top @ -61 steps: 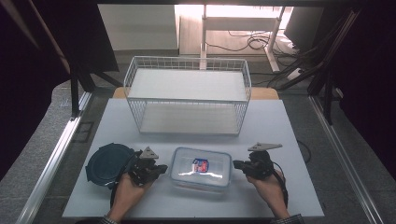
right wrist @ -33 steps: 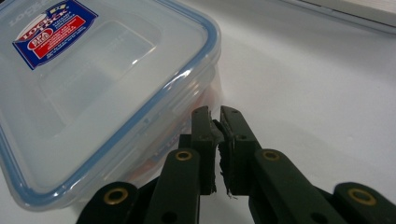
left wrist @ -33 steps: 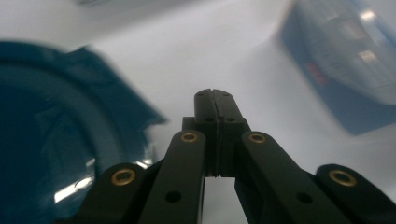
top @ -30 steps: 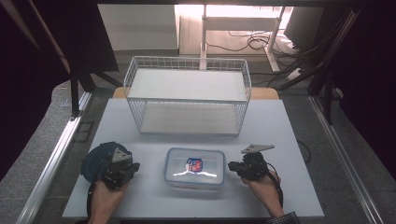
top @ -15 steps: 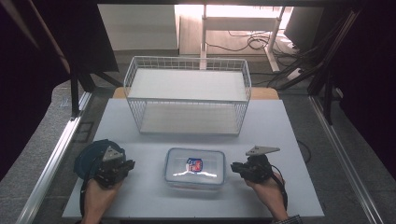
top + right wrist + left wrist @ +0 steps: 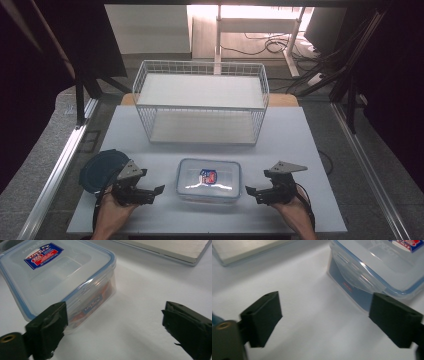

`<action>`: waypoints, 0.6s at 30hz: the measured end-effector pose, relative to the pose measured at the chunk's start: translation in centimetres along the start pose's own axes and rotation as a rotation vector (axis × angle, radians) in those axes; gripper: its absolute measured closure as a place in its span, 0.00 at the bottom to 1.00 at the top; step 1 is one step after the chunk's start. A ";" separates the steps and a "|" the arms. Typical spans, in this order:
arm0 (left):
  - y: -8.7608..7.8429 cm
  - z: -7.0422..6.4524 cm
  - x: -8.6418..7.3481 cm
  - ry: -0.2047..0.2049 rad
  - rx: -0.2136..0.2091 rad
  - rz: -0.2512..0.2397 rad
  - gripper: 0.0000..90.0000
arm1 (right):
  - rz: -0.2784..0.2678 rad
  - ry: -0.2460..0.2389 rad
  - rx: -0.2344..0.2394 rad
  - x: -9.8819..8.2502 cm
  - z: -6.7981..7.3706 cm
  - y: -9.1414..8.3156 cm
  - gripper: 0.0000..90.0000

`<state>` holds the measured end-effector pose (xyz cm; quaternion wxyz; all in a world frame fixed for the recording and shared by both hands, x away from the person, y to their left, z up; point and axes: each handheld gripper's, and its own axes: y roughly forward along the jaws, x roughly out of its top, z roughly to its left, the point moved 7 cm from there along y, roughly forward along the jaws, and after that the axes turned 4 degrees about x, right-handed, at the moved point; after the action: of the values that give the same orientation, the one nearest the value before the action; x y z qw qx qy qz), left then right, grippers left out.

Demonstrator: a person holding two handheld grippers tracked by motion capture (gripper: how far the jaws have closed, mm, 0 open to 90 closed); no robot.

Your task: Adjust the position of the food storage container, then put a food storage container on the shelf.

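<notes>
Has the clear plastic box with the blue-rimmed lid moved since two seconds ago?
No. The clear plastic box sits at the same spot in front of the white wire basket.

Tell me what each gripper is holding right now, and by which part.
Nothing is held. The left gripper and right gripper have just opened their jaws, with nothing between them, either side of the lidded container.

White table (image 6: 310, 150): wire basket (image 6: 200, 100) at 12 o'clock, clear lidded container (image 6: 208, 180) near center toward 6, dark blue round lid (image 6: 100, 167) at 8 o'clock.
</notes>
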<state>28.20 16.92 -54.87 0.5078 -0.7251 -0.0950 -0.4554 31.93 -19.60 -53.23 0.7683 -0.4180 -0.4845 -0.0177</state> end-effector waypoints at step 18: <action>1.9 -2.0 2.8 0.009 -0.141 -0.010 0.05 | -0.031 -0.020 0.033 1.1 1.0 0.1 0.03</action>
<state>29.81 13.51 -53.90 0.4536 -0.7566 -0.0639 -0.4666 31.85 -18.49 -52.22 0.7698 -0.3976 -0.4991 -0.0173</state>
